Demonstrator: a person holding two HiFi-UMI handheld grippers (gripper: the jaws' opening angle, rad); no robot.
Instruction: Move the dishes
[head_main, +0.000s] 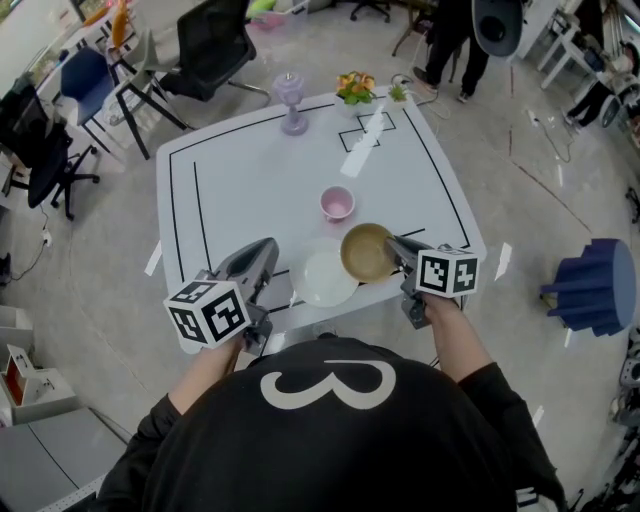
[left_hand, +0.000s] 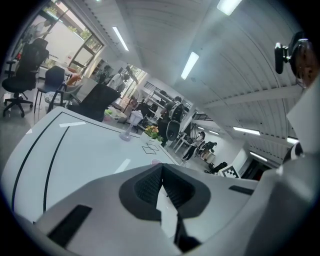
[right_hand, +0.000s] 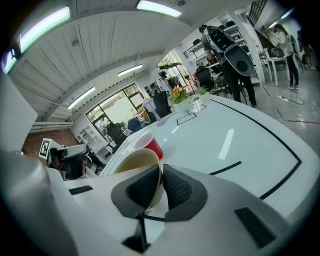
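Note:
A tan bowl (head_main: 365, 252) hangs tilted at the table's near right, overlapping the right edge of a white plate (head_main: 326, 278) that lies flat on the white table (head_main: 240, 170). My right gripper (head_main: 392, 248) is shut on the bowl's rim; in the right gripper view the rim (right_hand: 145, 165) sits between the pads of my right gripper (right_hand: 161, 172). A small pink bowl (head_main: 337, 203) stands behind them and also shows as the pink bowl (right_hand: 148, 145). My left gripper (head_main: 268, 250) is left of the plate, apart from it. In its own view the left gripper (left_hand: 161, 172) is shut, holding nothing.
A purple vase (head_main: 291, 100), a flower pot (head_main: 356, 88) and a small plant (head_main: 398, 93) stand at the table's far edge. Black chairs (head_main: 205, 50) are beyond the far left corner. A blue stool (head_main: 595, 285) is on the floor at right. A person (head_main: 455, 40) stands behind the table.

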